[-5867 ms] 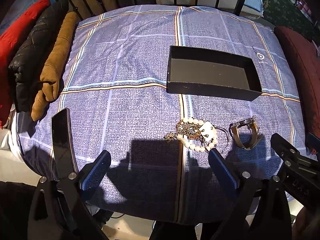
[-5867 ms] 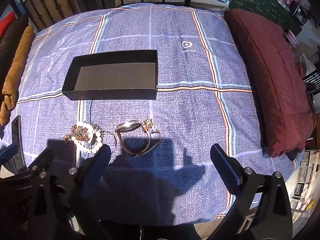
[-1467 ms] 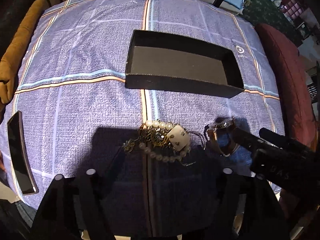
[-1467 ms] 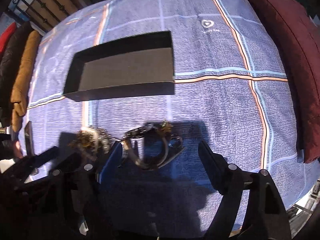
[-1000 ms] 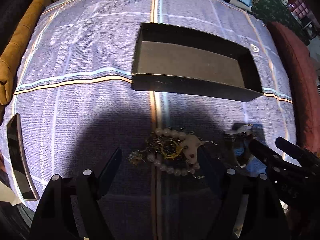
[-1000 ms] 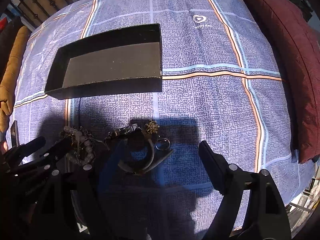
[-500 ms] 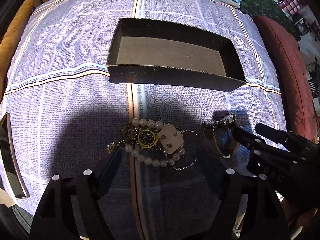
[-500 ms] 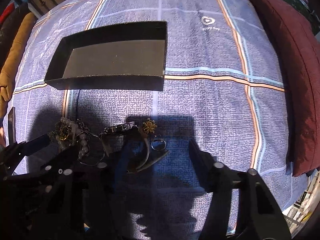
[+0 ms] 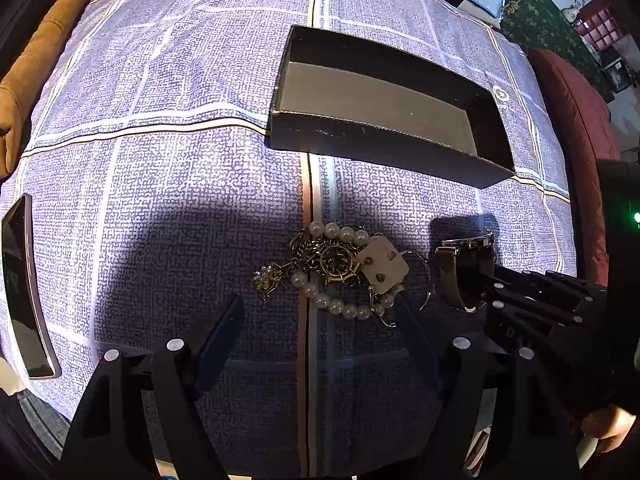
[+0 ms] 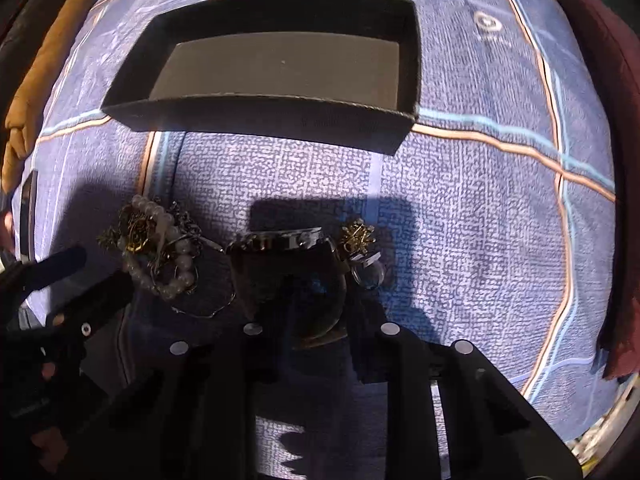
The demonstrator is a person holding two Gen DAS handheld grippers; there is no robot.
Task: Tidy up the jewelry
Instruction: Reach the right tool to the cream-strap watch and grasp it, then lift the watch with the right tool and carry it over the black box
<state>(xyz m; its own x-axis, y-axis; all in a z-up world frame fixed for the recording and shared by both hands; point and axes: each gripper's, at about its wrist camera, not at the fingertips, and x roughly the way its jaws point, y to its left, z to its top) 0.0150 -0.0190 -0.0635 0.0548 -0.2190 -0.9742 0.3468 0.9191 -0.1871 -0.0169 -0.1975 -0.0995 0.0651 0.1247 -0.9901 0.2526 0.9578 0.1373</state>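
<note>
An open black box (image 9: pixel 384 148) with a grey floor lies on the checked bedspread. In front of it is a tangle of pearl bracelet, gold chain and earring card (image 9: pixel 340 268). My left gripper (image 9: pixel 318 308) hovers open just short of that tangle, touching nothing. To the right lies a wristwatch (image 10: pixel 280 240) with a brown strap. My right gripper (image 10: pixel 312 292) points down at it, its jaws closing on the strap loop; its fingers hide the strap's lower part. A gold brooch (image 10: pixel 358 236) and a ring (image 10: pixel 368 272) lie beside the watch.
A dark phone (image 9: pixel 24 288) lies at the bedspread's left edge. A brown cushion (image 9: pixel 36 60) lines the far left and a red one (image 9: pixel 576 120) the right. Black bed rails stand behind the box. A person's fingers show at the lower right.
My right gripper's jaws came together from wide apart onto the watch strap as it sank toward the watch. My left gripper stayed open over the pearl tangle.
</note>
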